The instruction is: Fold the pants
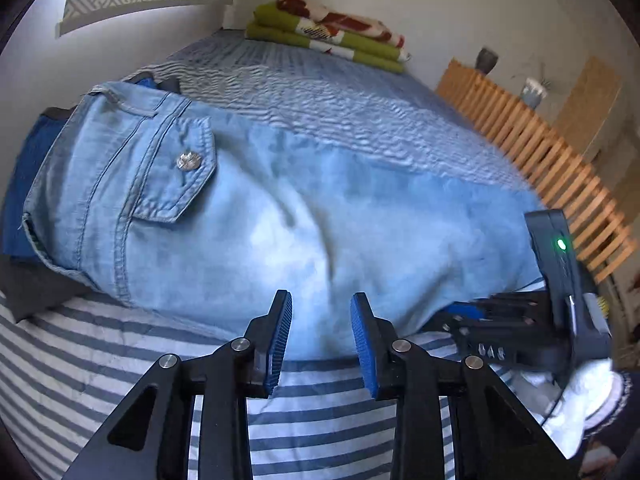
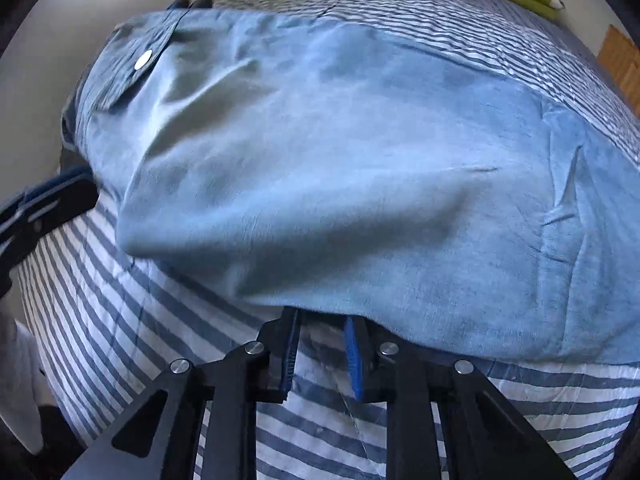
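The pants (image 1: pixel 256 216), light blue denim, lie across the bed (image 1: pixel 320 92) on the striped cover, waistband w/ the buttoned back pocket (image 1: pixel 176 168) toward the wall side, the leg part running off toward the wooden slat rail (image 1: pixel 532 144). They look already doubled lengthwise, 1 leg on top of the other I think, since only 1 pocket and 1 broad panel show, though the lower layers are hidden. So roughly the 1st fold seems done; the crosswise folds, bringing hem to waist, are my guess for what's left. Fabric isn't flat yet: soft ridges run thru the middle.

Left gripper (image 1: pixel 320 340) hangs at the near edge of the denim, jaws partly spread w/ a clear gap, nothing between the blue pads, just cloth and stripes seen thru the gap. No contact I can make out.

Right gripper (image 2: pixel 320 354) sits further along the same near edge, jaws narrower, tips tucked under or right at the denim's rim. Whether the pads actually pinch the edge or only the bed cover, I can't tell, the hem overhangs the tips.

A folded green blanket (image 1: pixel 328 36) sits far off by the wall, and darker clothes (image 1: pixel 24 184) peek from under the waistband.
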Available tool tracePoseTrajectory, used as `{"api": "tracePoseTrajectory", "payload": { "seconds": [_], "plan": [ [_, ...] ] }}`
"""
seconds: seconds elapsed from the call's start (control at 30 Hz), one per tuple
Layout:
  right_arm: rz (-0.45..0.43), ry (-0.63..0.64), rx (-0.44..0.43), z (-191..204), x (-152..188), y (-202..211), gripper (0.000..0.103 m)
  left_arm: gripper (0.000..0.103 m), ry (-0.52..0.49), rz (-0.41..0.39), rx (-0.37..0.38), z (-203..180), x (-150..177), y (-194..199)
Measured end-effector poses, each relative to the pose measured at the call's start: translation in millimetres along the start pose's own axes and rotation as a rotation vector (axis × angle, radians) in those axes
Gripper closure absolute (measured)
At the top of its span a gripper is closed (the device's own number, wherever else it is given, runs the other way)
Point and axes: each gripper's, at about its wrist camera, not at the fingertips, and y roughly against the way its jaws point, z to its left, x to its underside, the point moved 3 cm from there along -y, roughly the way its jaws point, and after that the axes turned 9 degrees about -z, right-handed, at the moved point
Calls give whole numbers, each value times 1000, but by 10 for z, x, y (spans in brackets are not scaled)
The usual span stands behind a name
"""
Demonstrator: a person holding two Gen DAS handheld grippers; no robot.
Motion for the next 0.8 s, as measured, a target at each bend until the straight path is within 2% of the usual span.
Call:
{"api": "tracePoseTrajectory", "payload": {
  "seconds": [0.07, 0.13, 0.2, 0.27, 0.33, 0.4, 0.47, 0.5, 0.53, 0.57, 0.63, 0.77, 0.8],
  "plan": [
    [-23, -81, -38, -92, -126, 83, 86, 59, -50, 10, -34, -54, 16, 14],
    [-45, -112, -48, -142, -238, 143, 85, 53, -105, 25, -14, -157, 72, 67],
    [-47, -124, -54, -154, -306, 148, 85, 52, -175, 41, -3, -336, 147, 24],
    [-46, -137, -57, -176, -367, 139, 85, 52, -253, 48, -23, -483, 181, -45],
    [-42, -155, -71, -169, -447, 94, 85, 52, -290, 67, -39, -546, 206, -144],
    [-37, -178, -89, -246, -481, 109, 85, 52, -337, 86, -106, -536, 219, -312],
    [-34, -177, -85, -270, -522, 64, 85, 52, -313, 108, -150, -426, 197, -458],
    [-31, -179, -87, -296, -527, 61, 85, 62, -266, 118, -135, -350, 164, -521],
    [-28, -183, -91, -308, -499, 77, 85, 79, -221, 119, -110, -281, 130, -542],
    [-26, -187, -97, -308, -499, 64, 85, 85, -170, 120, -75, -220, 85, -555],
    [-26, -192, -115, -305, -484, 45, 85, 90, -84, 103, -34, -104, -6, -550],
    [-42, -141, -179, -207, -385, 38, 85, 92, -5, 91, 8, 18, -98, -536],
    [-43, -116, -188, -160, -355, 25, 81, 93, 11, 92, 16, 38, -114, -561]
  ]
}}
